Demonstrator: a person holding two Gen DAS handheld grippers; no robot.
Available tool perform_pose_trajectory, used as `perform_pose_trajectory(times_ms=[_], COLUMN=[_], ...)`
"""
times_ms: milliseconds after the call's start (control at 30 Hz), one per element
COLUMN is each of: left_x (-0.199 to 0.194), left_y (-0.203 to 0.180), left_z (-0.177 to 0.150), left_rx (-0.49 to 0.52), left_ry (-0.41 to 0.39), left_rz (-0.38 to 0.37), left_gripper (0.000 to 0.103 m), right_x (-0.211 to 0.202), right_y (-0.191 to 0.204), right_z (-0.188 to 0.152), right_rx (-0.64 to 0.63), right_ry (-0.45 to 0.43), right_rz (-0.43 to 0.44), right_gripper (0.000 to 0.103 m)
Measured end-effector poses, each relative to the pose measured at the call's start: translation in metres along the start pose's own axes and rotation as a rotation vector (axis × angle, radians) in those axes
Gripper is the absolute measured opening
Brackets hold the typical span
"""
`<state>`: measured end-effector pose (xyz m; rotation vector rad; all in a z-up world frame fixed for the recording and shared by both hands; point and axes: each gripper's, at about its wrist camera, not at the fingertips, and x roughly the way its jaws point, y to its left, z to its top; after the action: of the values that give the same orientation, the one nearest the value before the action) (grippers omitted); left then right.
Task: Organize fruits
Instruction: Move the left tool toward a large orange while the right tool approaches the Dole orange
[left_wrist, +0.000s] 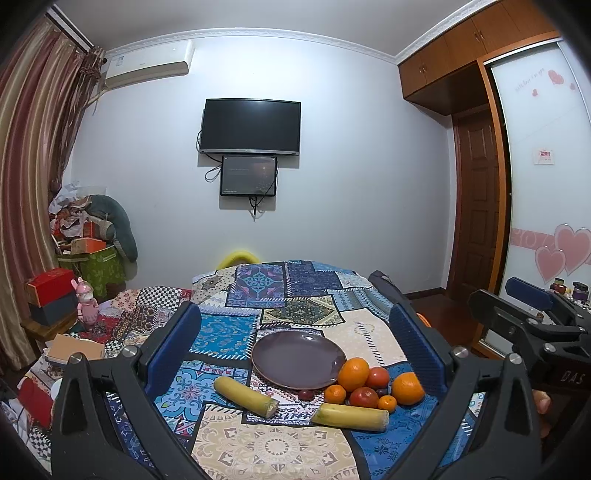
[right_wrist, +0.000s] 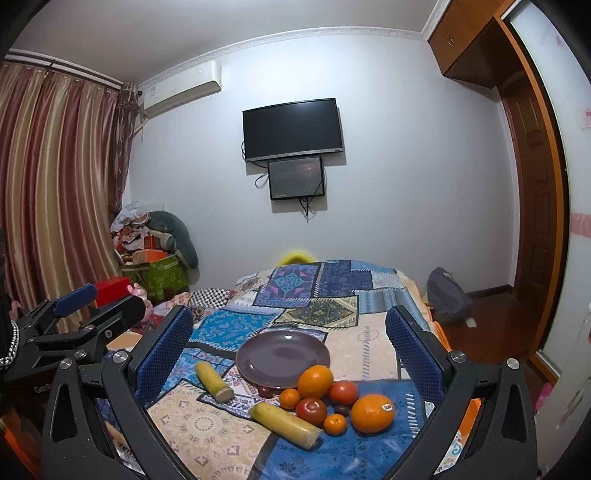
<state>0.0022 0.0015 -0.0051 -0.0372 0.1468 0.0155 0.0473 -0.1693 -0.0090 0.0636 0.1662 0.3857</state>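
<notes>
An empty purple plate (left_wrist: 297, 357) (right_wrist: 283, 357) lies on the patchwork cloth. Right of and in front of it sits a cluster of fruit: two large oranges (left_wrist: 354, 373) (right_wrist: 372, 412), two red tomatoes (left_wrist: 364, 397) (right_wrist: 311, 410), two small tangerines (left_wrist: 335, 393) (right_wrist: 335, 423) and small dark fruits (right_wrist: 340, 409). Two yellow banana pieces (left_wrist: 245, 396) (right_wrist: 284, 424) lie in front. My left gripper (left_wrist: 295, 345) is open and empty above the table, the plate between its fingers. My right gripper (right_wrist: 290, 343) is open and empty, hovering likewise.
The right gripper shows at the right edge of the left wrist view (left_wrist: 532, 314); the left gripper shows at the left of the right wrist view (right_wrist: 81, 314). Boxes and clutter (left_wrist: 74, 258) stand far left. A backpack (right_wrist: 447, 291) lies on the floor at right.
</notes>
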Motion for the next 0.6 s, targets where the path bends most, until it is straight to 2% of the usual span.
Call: perform_pose_trajectory(times_ms=[167, 300, 600], left_x=[0.008, 0.021, 0.064], left_y=[0.0, -0.003, -0.016], left_z=[-0.002, -0.006, -0.022], left_rx=[-0.004, -0.005, 0.021], left_ry=[0.022, 0.073, 0.205], left_rz=[-0.013, -0.033, -0.083], left_gripper=[0.102, 0.083, 0.066], right_x=[0.008, 0.017, 0.049], right_y=[-0.006, -0.015, -0.053], right_z=[-0.005, -0.012, -0.033], right_rx=[-0.003, 0.013, 0.088], right_ry=[0.014, 0.043, 0.195], right_rz=[-0.006, -0.019, -0.015], right_gripper=[0.103, 0.103, 0.081])
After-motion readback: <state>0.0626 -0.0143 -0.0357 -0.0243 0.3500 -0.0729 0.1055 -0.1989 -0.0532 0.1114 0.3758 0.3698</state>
